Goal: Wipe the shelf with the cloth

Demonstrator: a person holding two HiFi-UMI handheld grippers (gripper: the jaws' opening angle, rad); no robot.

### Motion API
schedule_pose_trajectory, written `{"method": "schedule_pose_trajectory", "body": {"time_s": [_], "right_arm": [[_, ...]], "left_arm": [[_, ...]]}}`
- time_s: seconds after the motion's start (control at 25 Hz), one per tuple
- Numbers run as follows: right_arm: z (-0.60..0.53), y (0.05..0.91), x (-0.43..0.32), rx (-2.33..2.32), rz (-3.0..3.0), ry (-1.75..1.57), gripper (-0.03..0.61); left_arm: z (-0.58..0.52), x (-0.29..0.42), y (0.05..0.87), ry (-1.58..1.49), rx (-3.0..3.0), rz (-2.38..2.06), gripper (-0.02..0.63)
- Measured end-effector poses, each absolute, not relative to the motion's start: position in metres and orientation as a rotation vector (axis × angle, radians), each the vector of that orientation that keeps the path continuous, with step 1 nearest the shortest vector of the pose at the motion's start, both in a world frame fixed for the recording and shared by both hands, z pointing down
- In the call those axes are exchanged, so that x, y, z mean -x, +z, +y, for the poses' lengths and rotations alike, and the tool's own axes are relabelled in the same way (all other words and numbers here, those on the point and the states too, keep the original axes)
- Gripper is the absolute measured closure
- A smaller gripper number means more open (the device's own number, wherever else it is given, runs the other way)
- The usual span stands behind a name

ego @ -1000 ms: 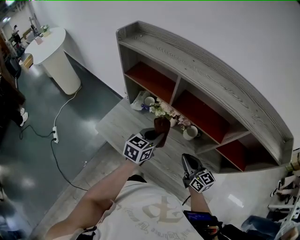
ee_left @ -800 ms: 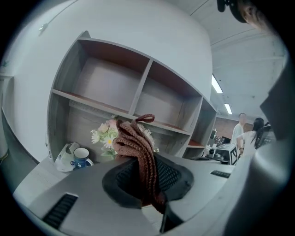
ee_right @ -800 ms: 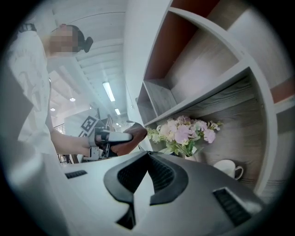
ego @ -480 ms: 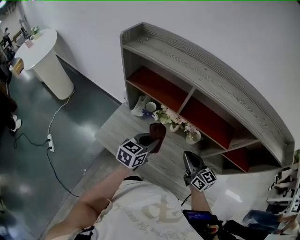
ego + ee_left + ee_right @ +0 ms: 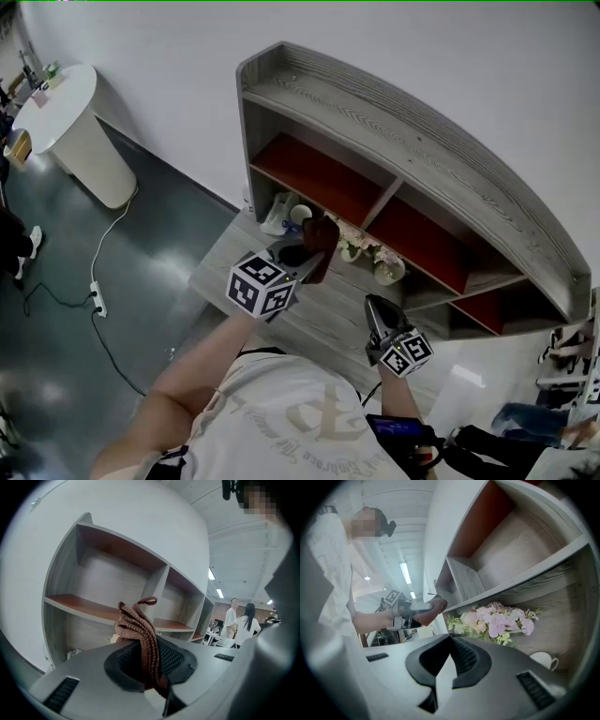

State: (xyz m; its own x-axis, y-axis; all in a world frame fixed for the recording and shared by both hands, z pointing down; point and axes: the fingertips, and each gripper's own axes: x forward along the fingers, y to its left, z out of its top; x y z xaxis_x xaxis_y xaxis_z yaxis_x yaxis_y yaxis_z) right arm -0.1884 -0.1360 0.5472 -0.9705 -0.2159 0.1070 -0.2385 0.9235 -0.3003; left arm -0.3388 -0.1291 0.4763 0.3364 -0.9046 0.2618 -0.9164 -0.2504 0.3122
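Left gripper (image 5: 151, 662) pinches the brown cloth (image 5: 139, 629).
The shelf (image 5: 398, 127) stands ahead of its jaws; right gripper (image 5: 451, 643) is pressed together, empty.

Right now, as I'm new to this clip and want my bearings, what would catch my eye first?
A big grey shelf, red-brown inside, stands against the white wall. The left gripper, held up before it, is shut on a brown knitted cloth. Pink flowers and a white cup sit at its lowest level, ahead of the shut, empty right gripper.
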Motion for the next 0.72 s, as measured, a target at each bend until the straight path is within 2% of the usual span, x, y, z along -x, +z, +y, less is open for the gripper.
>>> {"method": "schedule_pose_trajectory", "body": {"time_s": [0.4,0.72], "right_arm": [[-0.143,0.550,0.196,-0.417,-2.989,0.498,0.573],[-0.155,0.547,0.192,-0.471,-2.982,0.502,0.573]], "left_arm": [[-0.198,0.352,0.439,0.188,-2.277,-1.564,0.549],[-0.258,0.339,0.440,0.569,-2.308,-1.512,0.548]]}}
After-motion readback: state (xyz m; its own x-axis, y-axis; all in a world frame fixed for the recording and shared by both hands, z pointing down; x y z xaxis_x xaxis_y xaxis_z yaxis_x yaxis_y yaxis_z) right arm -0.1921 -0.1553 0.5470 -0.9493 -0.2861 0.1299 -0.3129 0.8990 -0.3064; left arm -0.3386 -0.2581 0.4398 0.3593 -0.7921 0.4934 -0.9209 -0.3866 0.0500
